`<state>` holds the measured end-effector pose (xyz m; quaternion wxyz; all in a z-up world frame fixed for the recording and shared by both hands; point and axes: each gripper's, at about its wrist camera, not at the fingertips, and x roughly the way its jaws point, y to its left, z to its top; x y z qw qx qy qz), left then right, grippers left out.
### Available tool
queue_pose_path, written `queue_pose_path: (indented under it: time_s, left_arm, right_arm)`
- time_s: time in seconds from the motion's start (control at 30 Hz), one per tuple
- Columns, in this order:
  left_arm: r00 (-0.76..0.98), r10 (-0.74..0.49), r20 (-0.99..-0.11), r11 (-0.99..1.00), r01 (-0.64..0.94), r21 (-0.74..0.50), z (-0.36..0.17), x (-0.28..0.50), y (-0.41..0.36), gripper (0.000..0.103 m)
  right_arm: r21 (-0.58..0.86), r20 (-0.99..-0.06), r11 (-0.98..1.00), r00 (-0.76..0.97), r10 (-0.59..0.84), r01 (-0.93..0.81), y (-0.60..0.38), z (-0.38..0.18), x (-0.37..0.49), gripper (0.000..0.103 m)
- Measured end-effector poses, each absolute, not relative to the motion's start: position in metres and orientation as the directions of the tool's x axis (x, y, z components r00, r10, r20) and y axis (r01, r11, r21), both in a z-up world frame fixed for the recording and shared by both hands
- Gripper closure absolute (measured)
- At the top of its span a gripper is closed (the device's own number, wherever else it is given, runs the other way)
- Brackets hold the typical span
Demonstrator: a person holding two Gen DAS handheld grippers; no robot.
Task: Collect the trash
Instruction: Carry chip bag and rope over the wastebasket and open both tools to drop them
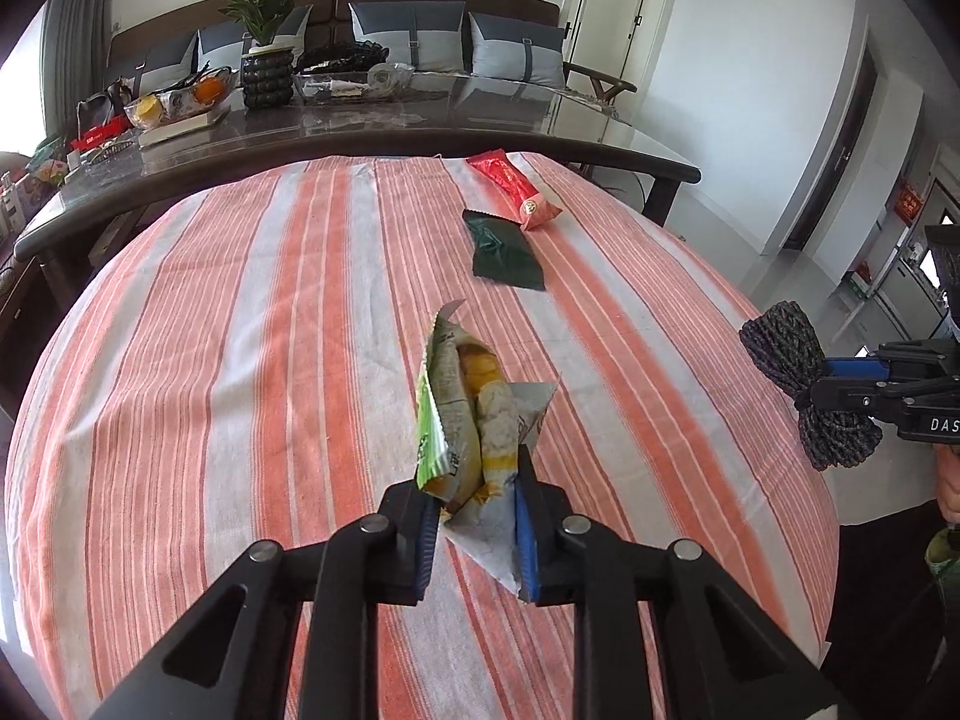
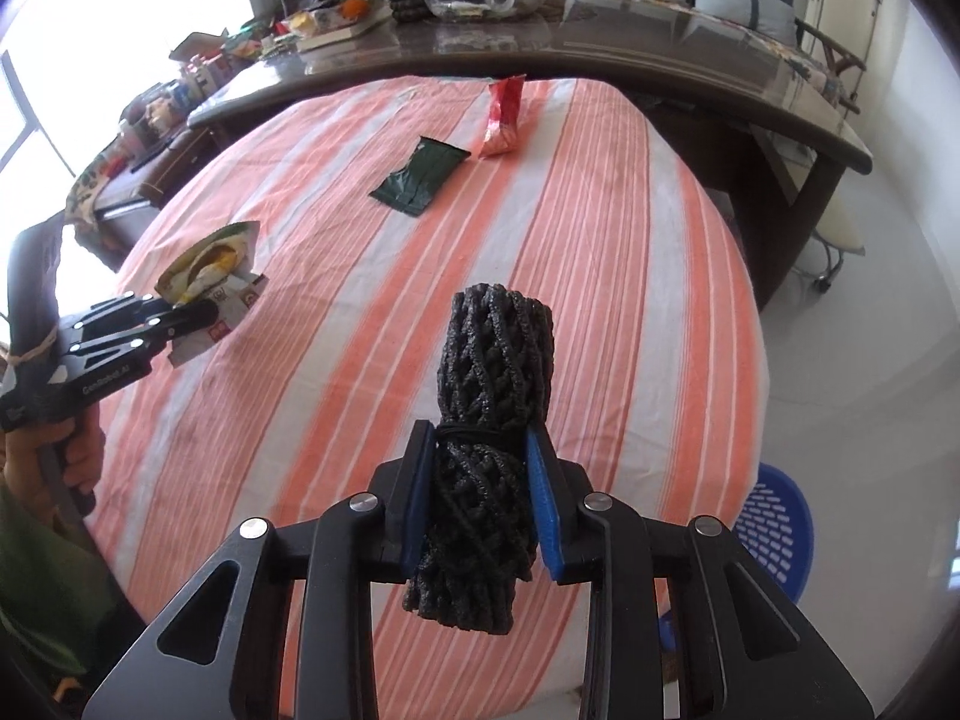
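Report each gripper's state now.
Left gripper: shut on the snack wrapper.
Right gripper: shut on the black net bundle.

A home's living and dining room: a dark wooden sofa (image 1: pixel 336 0) lined with grey-and-white cushions (image 1: pixel 408 36), a potted plant (image 1: pixel 264 48) and fruit bowl (image 1: pixel 180 99) on a glossy bench (image 1: pixel 480 126), white interior doors (image 1: pixel 618 12), and a striped cloth-covered bench (image 1: pixel 240 330).

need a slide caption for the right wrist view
Right gripper clamps a black netting bundle above the striped tablecloth; green wrapper and red wrapper remain.
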<state>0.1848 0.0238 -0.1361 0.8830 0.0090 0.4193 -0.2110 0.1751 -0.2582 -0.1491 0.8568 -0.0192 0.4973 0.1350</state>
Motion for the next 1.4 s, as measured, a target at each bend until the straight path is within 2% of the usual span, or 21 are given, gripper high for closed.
queue_pose_path:
  time_s: [0.57,0.87,1.13,1.4]
  left_arm:
    - [0.469,-0.498,-0.729,0.801,0.571,-0.180,-0.104,0.159,-0.121,0.083]
    - [0.364,-0.573,-0.734,0.705,0.676,-0.215,-0.107,0.145,-0.226,0.083]
    - [0.251,-0.601,-0.759,0.630,0.733,-0.257,-0.133,0.138,-0.318,0.083]
    - [0.175,-0.579,-0.796,0.607,0.744,-0.278,-0.180,0.142,-0.379,0.083]
  right_arm:
    - [0.195,-0.819,0.973,0.525,0.231,-0.123,-0.350,-0.147,0.149,0.073]
    - [0.183,-0.825,0.981,0.552,0.120,0.060,-0.442,-0.155,0.127,0.073]
    - [0.170,-0.861,0.959,0.507,0.032,0.228,-0.520,-0.193,0.116,0.073]
    - [0.210,-0.880,0.934,0.472,0.052,0.289,-0.568,-0.228,0.119,0.073]
